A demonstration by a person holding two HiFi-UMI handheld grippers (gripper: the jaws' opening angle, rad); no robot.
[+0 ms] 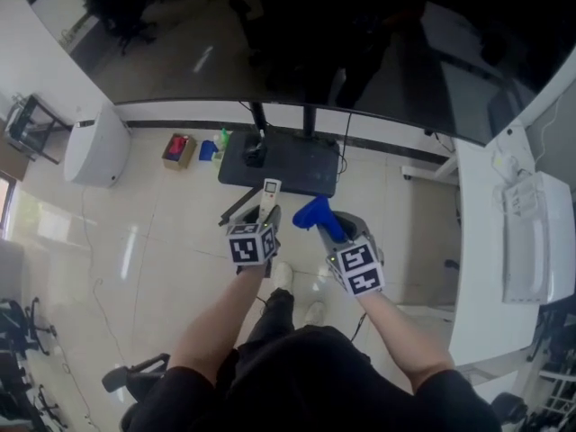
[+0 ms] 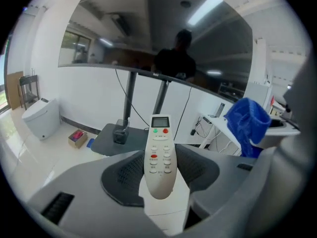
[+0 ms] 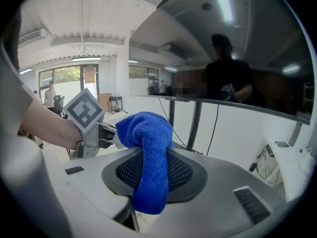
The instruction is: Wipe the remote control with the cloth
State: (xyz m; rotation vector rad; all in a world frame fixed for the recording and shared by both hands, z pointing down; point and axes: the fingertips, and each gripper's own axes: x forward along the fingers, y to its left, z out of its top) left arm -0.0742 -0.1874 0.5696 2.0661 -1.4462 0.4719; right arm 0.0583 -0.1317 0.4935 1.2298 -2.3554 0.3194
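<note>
A white remote control (image 2: 159, 155) with a small screen and red and green buttons stands upright between the pads of my left gripper (image 2: 158, 175), which is shut on its lower half. In the head view the remote (image 1: 269, 196) sticks up from the left gripper (image 1: 256, 232). A blue cloth (image 3: 148, 157) is pinched in my right gripper (image 3: 151, 182), bunched above the jaws and hanging below them. From the head view the cloth (image 1: 319, 215) rises from the right gripper (image 1: 346, 250), a short gap right of the remote. The cloth (image 2: 247, 123) also shows at the right of the left gripper view.
I stand before a large dark screen (image 1: 297, 43) on a black floor stand (image 1: 281, 162). A white table (image 1: 490, 241) with a white device (image 1: 531, 237) runs along the right. A white appliance (image 1: 94, 147) and a small box (image 1: 178, 149) sit on the tiled floor at left.
</note>
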